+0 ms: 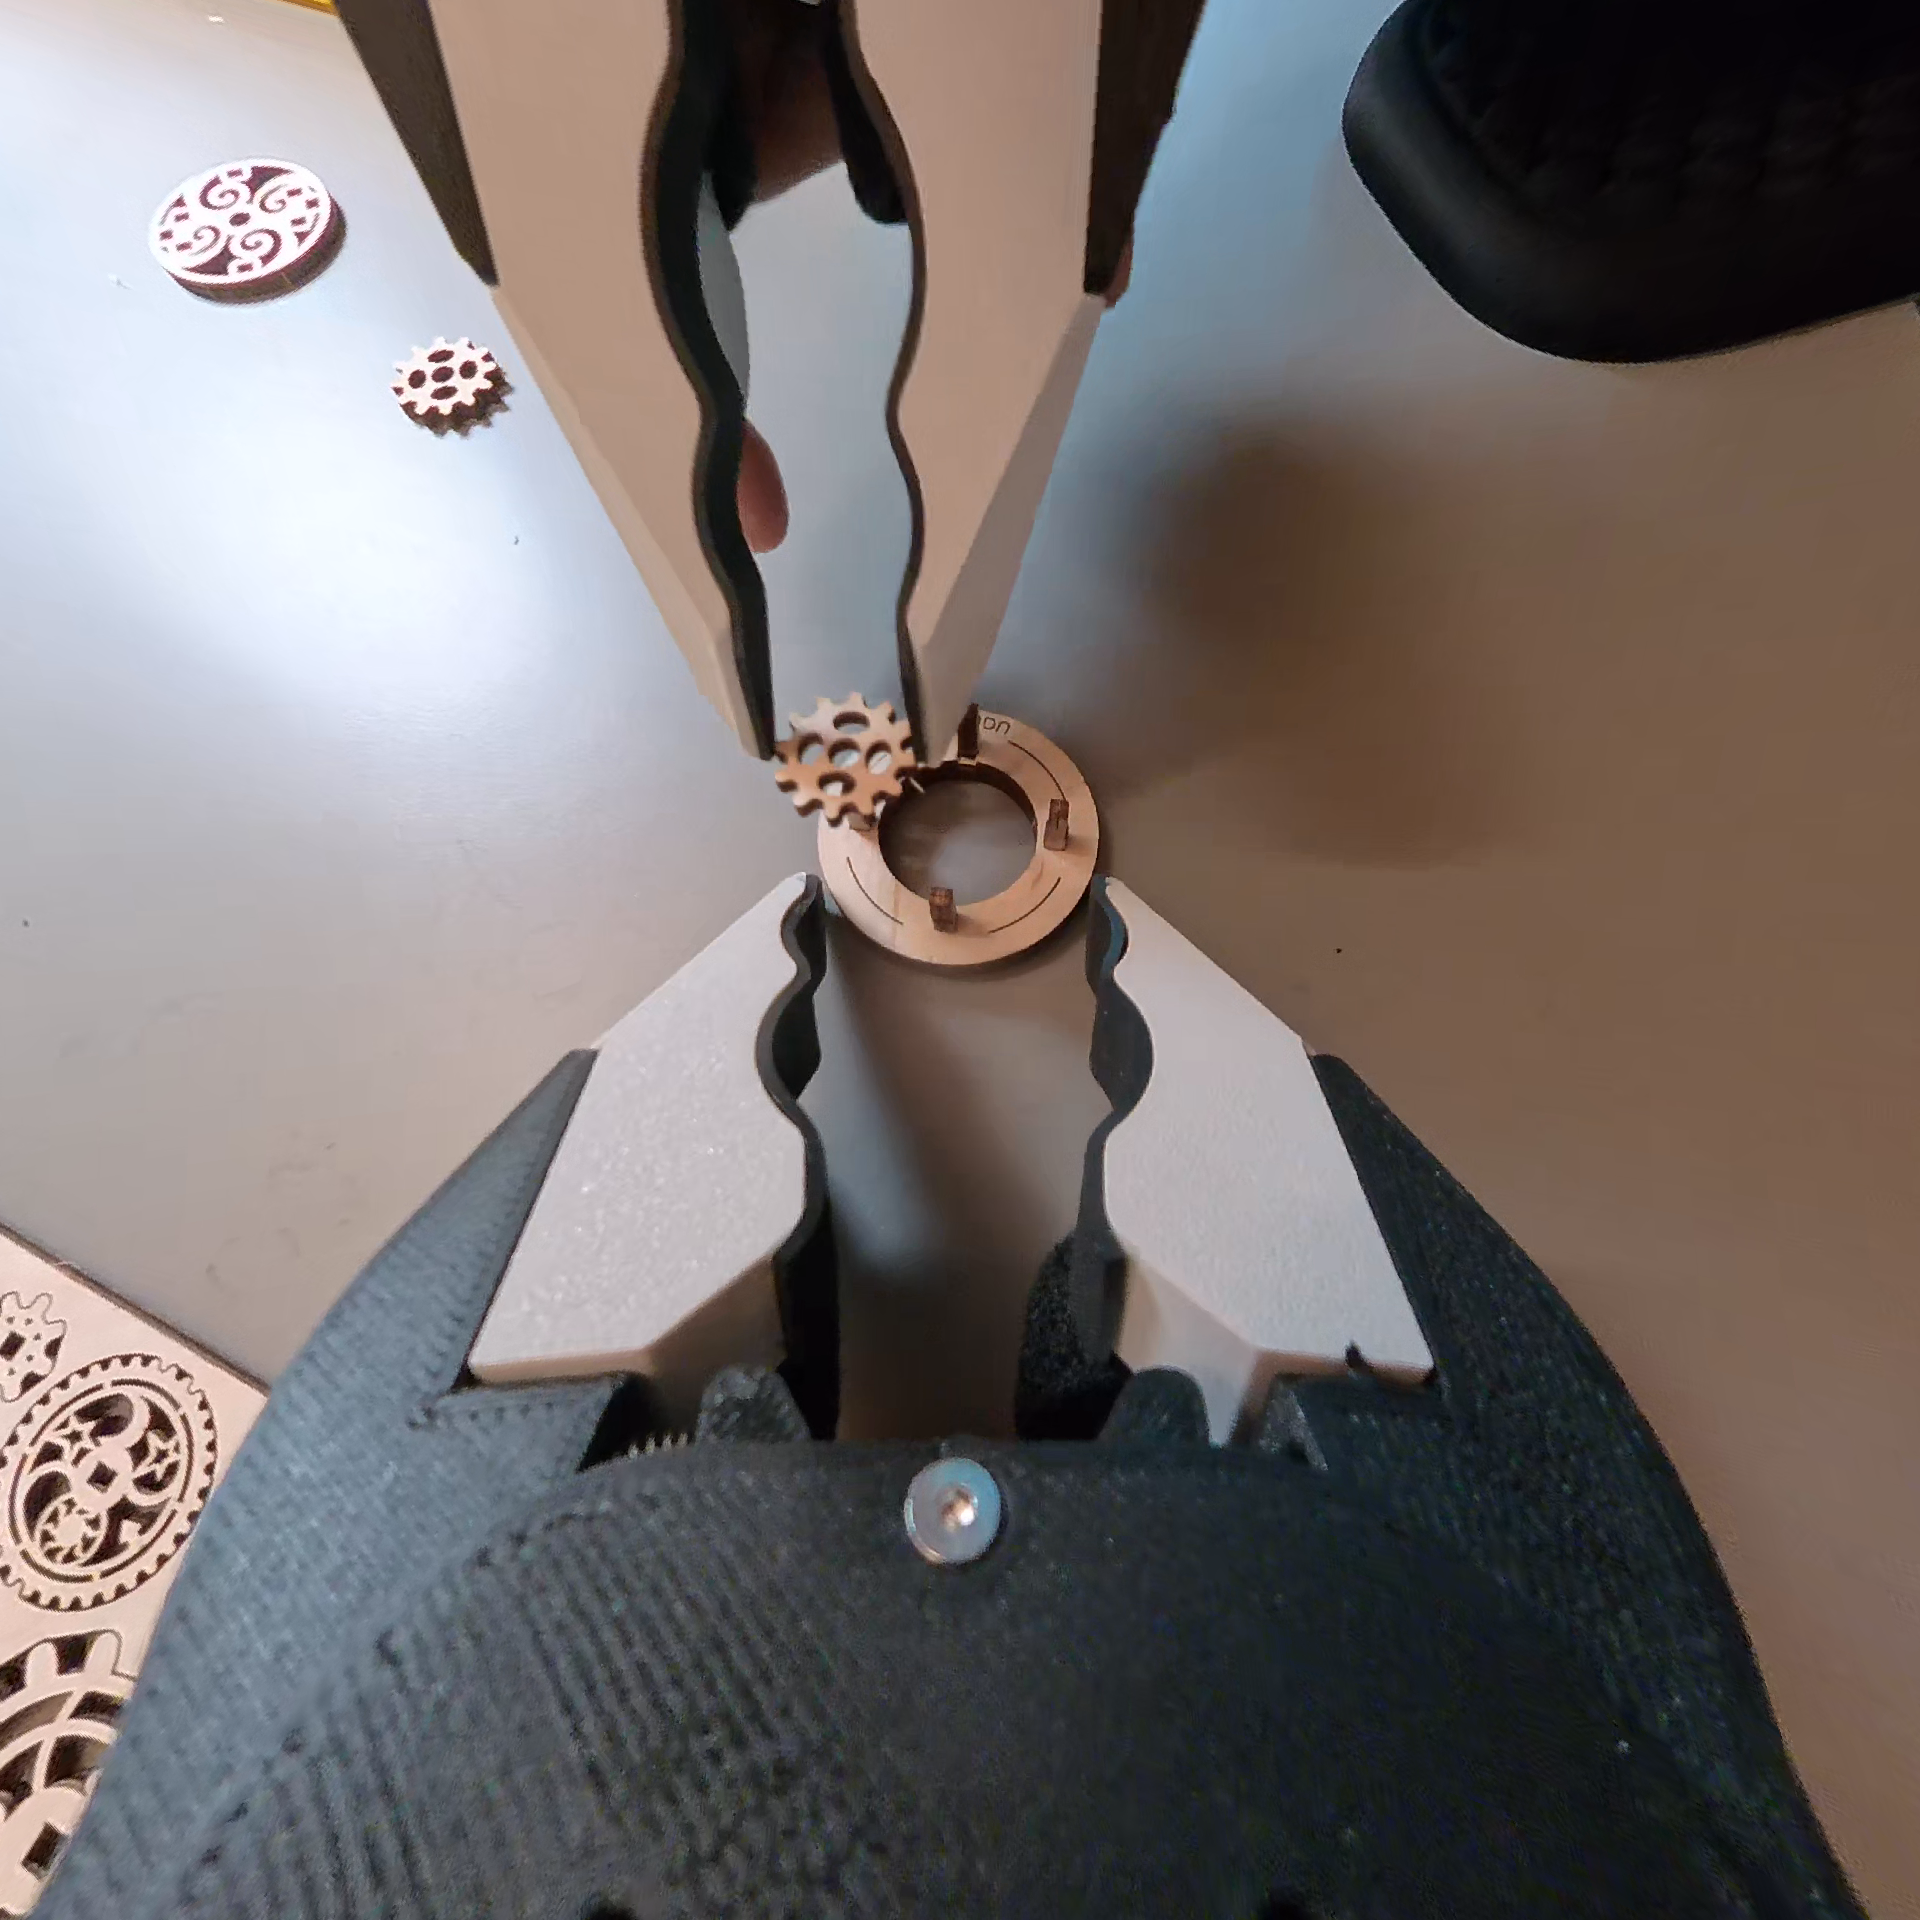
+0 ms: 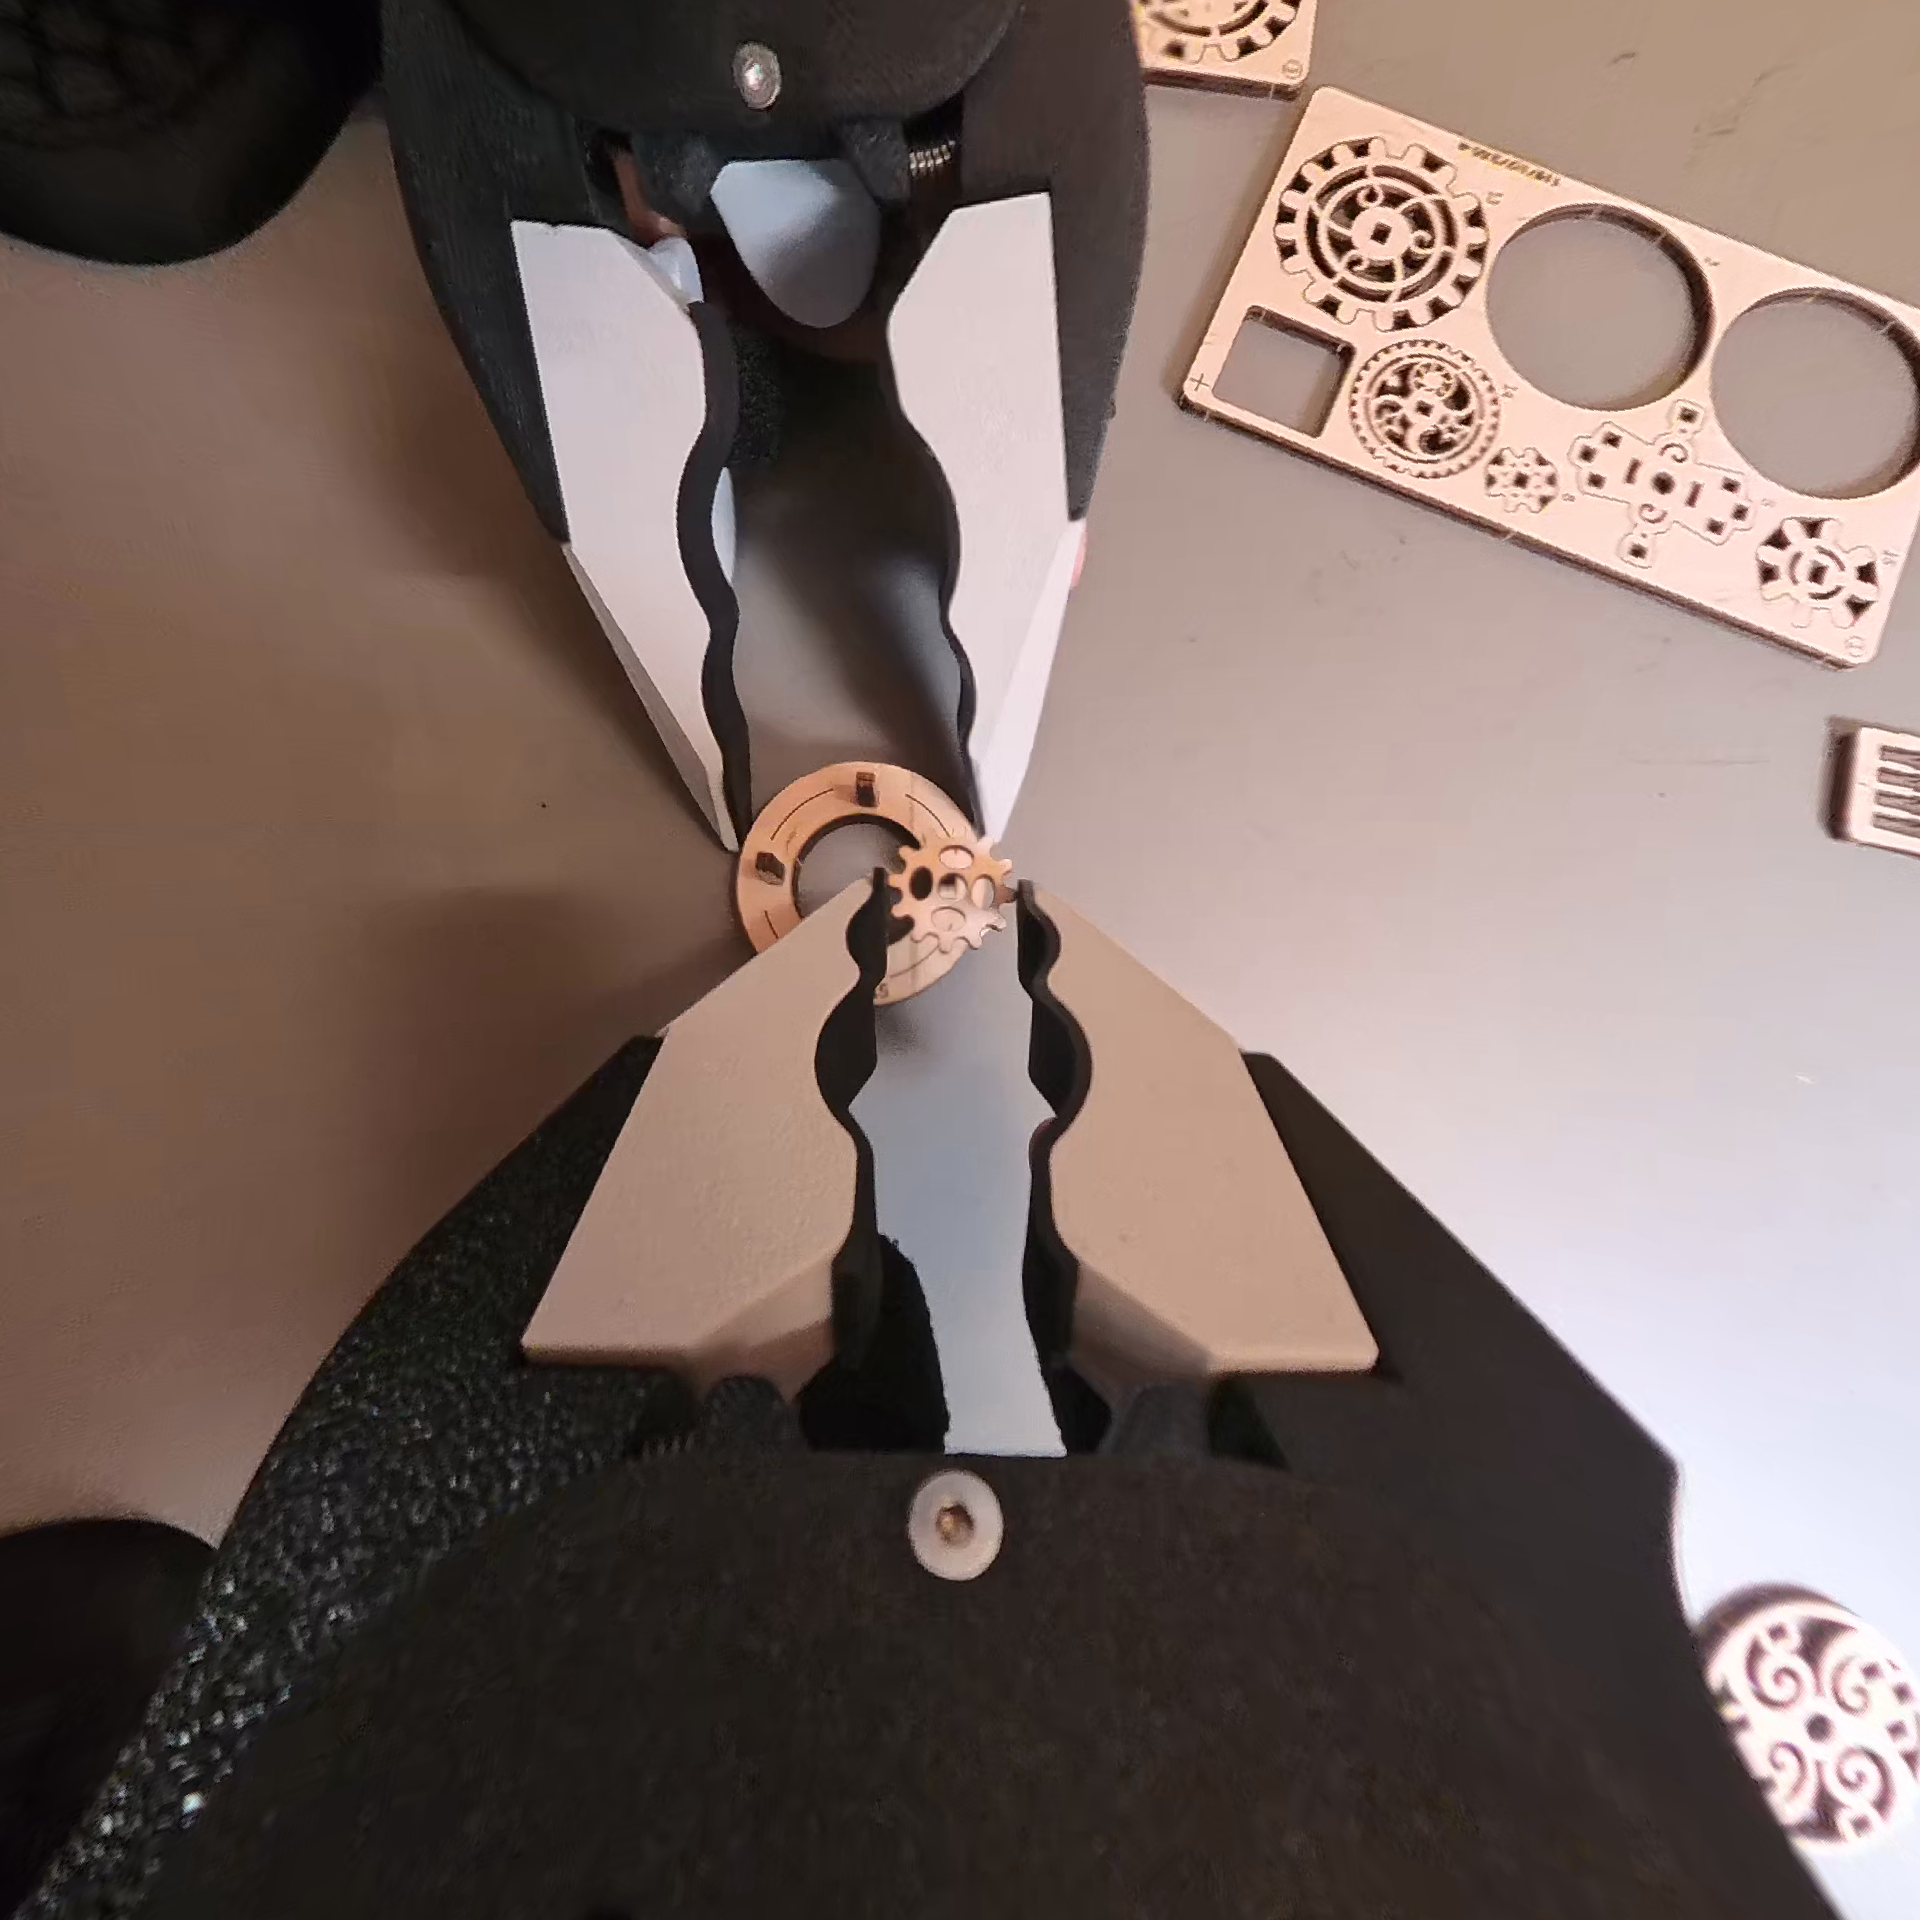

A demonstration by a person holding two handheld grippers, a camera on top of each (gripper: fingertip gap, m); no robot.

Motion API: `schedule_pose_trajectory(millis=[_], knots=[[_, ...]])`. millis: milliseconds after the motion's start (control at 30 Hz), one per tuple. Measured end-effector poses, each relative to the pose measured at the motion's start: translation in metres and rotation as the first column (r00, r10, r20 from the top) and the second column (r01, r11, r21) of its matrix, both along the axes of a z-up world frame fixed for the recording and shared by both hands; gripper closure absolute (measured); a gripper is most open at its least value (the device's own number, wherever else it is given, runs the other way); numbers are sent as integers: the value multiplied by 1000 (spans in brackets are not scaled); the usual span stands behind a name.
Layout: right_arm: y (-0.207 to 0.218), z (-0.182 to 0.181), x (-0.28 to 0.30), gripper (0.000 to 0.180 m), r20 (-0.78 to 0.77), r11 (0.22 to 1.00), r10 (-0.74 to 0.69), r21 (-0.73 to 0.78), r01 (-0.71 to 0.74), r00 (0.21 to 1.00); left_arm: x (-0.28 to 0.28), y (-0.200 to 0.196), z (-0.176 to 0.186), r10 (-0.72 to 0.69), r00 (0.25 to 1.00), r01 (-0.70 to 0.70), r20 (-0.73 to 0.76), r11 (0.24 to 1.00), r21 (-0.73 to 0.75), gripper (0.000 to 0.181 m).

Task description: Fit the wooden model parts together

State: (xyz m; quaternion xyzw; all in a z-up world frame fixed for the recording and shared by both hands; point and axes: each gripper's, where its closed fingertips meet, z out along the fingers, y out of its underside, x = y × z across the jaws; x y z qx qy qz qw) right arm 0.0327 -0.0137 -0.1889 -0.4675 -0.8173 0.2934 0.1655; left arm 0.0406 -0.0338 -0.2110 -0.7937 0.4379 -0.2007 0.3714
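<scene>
A flat wooden ring (image 1: 1023, 914) with small upright pegs lies on the grey table. My left gripper (image 1: 956, 896) has one fingertip against each side of it; it also shows in the right wrist view (image 2: 860, 821), with the ring (image 2: 774, 883) between its tips. My right gripper (image 2: 948, 896) is shut on a small wooden gear (image 2: 951, 902) with oval holes. It holds the gear tilted over the ring's rim, at or just above it. In the left wrist view the right gripper (image 1: 842, 743) comes in from the top with the gear (image 1: 844, 771).
A round ornate disc (image 1: 244, 229) and a loose small gear (image 1: 450, 384) lie at far left. A wooden parts sheet (image 2: 1558, 364) with cut-outs lies at right, a second sheet (image 2: 1216, 42) above it, a barcode tag (image 2: 1881, 790) and the disc (image 2: 1818, 1704) nearby. A black object (image 1: 1662, 177) sits at the top right of the left wrist view. Left and right tips are no more than a few centimetres apart. Both grippers' tips are roughly 20 cm from the barcode tag (image 2: 1881, 790).
</scene>
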Motion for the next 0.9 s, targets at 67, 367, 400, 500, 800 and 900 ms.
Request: schedule_pose_trajectory(millis=[67, 367, 400, 500, 800, 900], knots=[[-2, -3, 0, 158, 10, 1000, 9, 15, -9, 1000, 0, 0, 0, 1, 1000, -1, 0, 1000, 0, 132], [-4, 1, -5, 158, -22, 1000, 5, 18, -5, 1000, 0, 0, 0, 0, 1000, 0, -1, 1000, 1, 132], [-3, 1, -5, 158, -20, 1000, 2, 29, -1, 1000, 0, 0, 0, 0, 1000, 0, 0, 1000, 1, 132], [-3, -3, -4, 158, -1, 999, 7, 45, -7, 1000, 0, 0, 0, 0, 1000, 0, 1, 1000, -1, 132], [-1, -10, -4, 158, 47, 994, 21, 103, -25, 999, 0, -1, 0, -1, 1000, 1, 3, 1000, -6, 132], [-1, -12, -4, 157, 59, 991, 30, 130, -37, 998, 0, -1, 0, -1, 1000, 1, 3, 1000, -6, 132]])
